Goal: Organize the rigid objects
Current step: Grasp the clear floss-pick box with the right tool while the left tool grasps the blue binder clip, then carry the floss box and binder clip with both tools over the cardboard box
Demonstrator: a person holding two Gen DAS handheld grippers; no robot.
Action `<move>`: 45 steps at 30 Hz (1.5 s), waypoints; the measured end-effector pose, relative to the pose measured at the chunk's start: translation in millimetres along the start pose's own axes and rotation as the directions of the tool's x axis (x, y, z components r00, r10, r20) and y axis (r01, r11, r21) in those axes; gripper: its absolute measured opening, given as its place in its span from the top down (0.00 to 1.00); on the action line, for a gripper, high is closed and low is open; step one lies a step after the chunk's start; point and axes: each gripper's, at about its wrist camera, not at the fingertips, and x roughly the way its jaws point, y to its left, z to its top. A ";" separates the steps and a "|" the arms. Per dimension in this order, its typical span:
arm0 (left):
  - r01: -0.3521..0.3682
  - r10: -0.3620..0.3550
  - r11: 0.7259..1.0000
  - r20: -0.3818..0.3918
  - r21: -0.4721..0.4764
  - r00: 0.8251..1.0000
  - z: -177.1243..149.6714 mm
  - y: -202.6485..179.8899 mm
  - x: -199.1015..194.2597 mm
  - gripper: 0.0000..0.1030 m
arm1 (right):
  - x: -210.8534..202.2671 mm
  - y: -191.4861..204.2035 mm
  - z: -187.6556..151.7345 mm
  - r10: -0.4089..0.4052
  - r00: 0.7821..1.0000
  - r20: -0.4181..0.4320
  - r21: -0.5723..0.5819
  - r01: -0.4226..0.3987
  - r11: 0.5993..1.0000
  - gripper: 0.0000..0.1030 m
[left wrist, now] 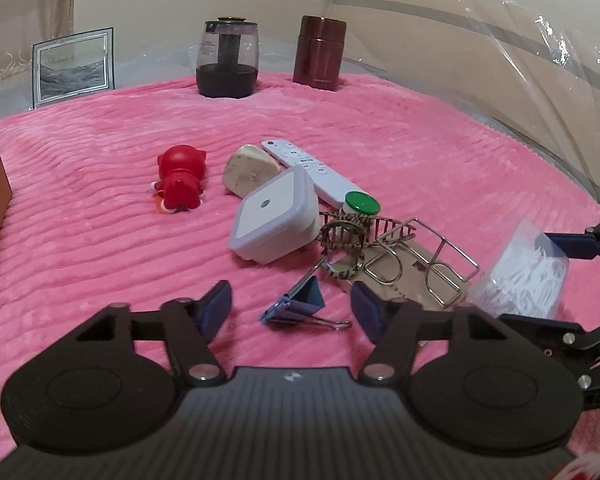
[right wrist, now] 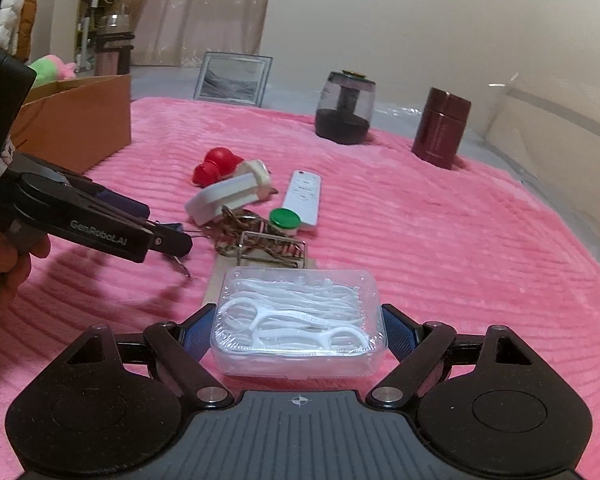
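Note:
A blue binder clip [left wrist: 300,304] lies on the pink blanket [left wrist: 100,240] between the fingers of my left gripper [left wrist: 291,310], which is open; neither pad touches the clip. My right gripper [right wrist: 298,334] is shut on a clear box of floss picks [right wrist: 300,320], also visible at the right edge of the left wrist view as the box of floss picks [left wrist: 520,276]. Beyond the clip lie a leopard-print hair claw [left wrist: 352,236], a wire holder on a card [left wrist: 432,264], a green-capped jar [left wrist: 362,204], a white plug-in light [left wrist: 274,214], a white remote [left wrist: 312,172], a beige stone [left wrist: 246,174] and a red figurine [left wrist: 180,178].
A cardboard box [right wrist: 80,120] stands at the blanket's left edge. At the back are a framed picture [left wrist: 74,66], a dark glass teapot [left wrist: 227,60] and a maroon flask [left wrist: 320,54]. A person's hand [right wrist: 8,260] holds the left gripper [right wrist: 172,240].

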 end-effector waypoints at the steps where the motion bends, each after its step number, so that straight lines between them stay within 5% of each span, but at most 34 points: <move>1: -0.003 0.003 1.000 -0.003 0.001 1.000 0.1 -1.3 1.3 0.55 | 0.3 -0.6 -0.4 -0.002 1.000 -0.001 0.004 0.002 1.000 0.20; 11: -0.047 0.047 0.999 -0.024 0.002 0.999 -2.1 -3.8 1.1 0.79 | 3.5 -4.0 2.1 -0.013 1.000 -0.006 0.026 0.013 1.000 0.20; 29: -0.022 0.022 0.999 -0.011 -0.026 1.000 1.6 0.5 -64.8 0.81 | -20.1 10.3 16.1 0.022 0.999 0.029 0.022 -0.022 1.000 0.20; 39: -0.050 0.052 0.999 0.088 -0.021 0.995 40.6 26.1 -161.8 0.81 | -49.2 52.9 69.0 0.191 0.977 0.095 -0.072 -0.185 0.980 0.20; 45: -0.134 0.134 0.991 0.106 -0.004 0.985 52.5 68.5 -220.2 0.81 | -54.9 97.8 118.5 0.343 0.931 0.126 -0.163 -0.322 0.933 0.20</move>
